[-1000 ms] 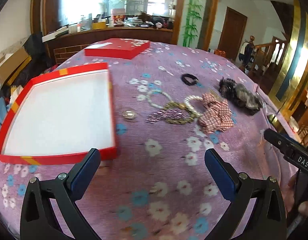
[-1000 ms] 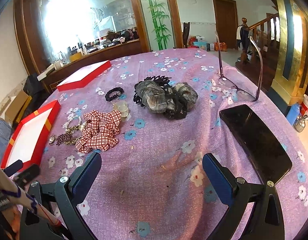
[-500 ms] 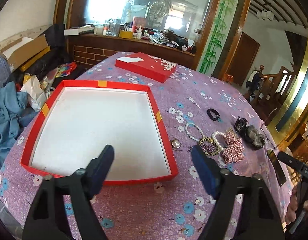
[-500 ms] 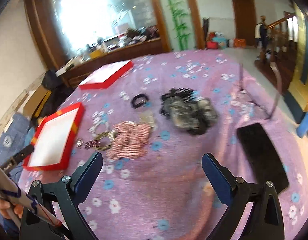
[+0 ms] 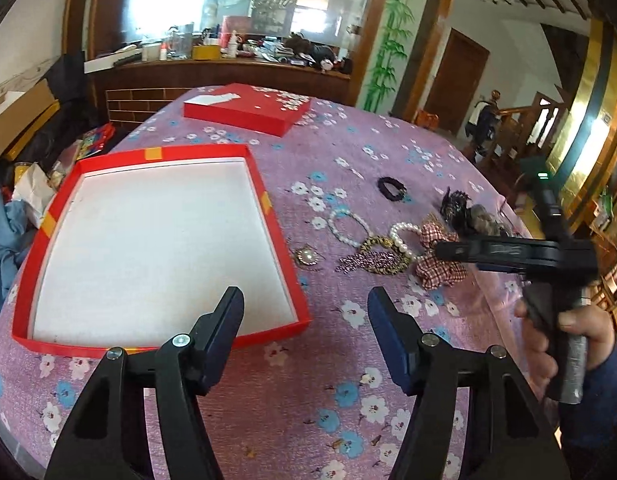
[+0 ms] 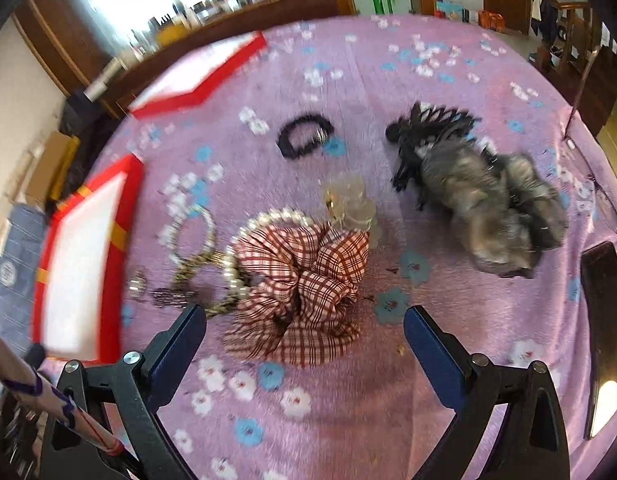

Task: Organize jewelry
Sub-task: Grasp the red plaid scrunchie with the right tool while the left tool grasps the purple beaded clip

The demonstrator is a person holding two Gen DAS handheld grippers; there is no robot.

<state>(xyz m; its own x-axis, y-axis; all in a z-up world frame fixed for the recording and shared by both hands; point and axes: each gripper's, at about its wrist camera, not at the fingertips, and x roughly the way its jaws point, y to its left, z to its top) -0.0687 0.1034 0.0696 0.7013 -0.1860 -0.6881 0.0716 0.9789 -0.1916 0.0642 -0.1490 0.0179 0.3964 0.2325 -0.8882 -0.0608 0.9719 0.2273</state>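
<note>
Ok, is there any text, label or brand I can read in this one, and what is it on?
No text here is legible.
White patch on the red lid: no print can be made out.
Marking on the side of the right tongs: motion-blurred, unreadable.
Round badge on the blue cloth: blurred.
Bottles and boxes on the counter: too small to read.

Left gripper (image 5: pixel 304 312) – black frame, dark blue finger pads, silver screws. Right gripper (image 6: pixel 304 330) – same build. Right hand (image 5: pixel 564 344) – bare skin, dark blue sleeve, grey handle.
</note>
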